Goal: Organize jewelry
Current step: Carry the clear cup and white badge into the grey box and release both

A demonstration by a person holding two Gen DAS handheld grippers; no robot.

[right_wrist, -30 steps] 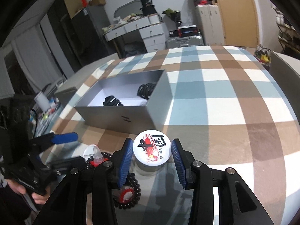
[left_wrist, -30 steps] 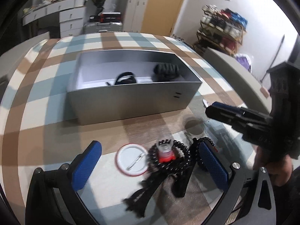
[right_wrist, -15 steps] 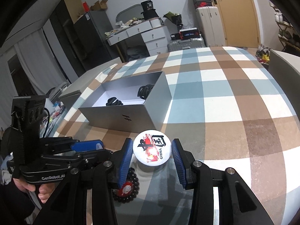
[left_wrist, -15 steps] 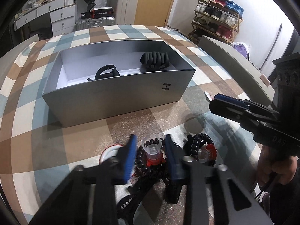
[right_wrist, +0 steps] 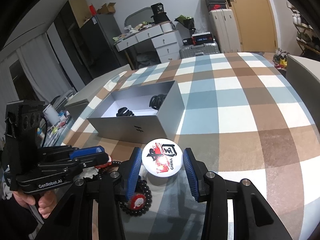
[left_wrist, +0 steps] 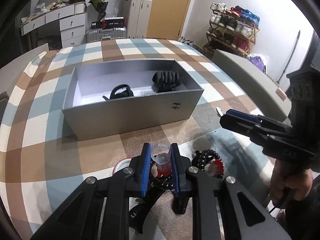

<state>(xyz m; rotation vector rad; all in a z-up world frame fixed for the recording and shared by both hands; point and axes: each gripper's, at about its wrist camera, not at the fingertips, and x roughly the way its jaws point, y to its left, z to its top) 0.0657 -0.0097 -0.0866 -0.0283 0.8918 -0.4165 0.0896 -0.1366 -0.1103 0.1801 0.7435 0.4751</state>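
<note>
Two tools, one change: your left tool (left_wrist: 160,160) has just closed — its pads now pinch the clear-capped red charm (left_wrist: 163,161) on the bead bracelet, low over the counter (left_wrist: 60,160). Right tool (right_wrist: 163,163) unchanged, gripping the round badge (right_wrist: 162,158). Both await the grey box (left_wrist: 130,116).

We see a lived-in home room; a checked tablecloth (left_wrist: 40,108) covers the table, a shoe rack (left_wrist: 233,30) lines one wall, suitcases (right_wrist: 221,32) stand by a wooden door (right_wrist: 252,14), and white drawers (right_wrist: 166,47) hold clutter.
</note>
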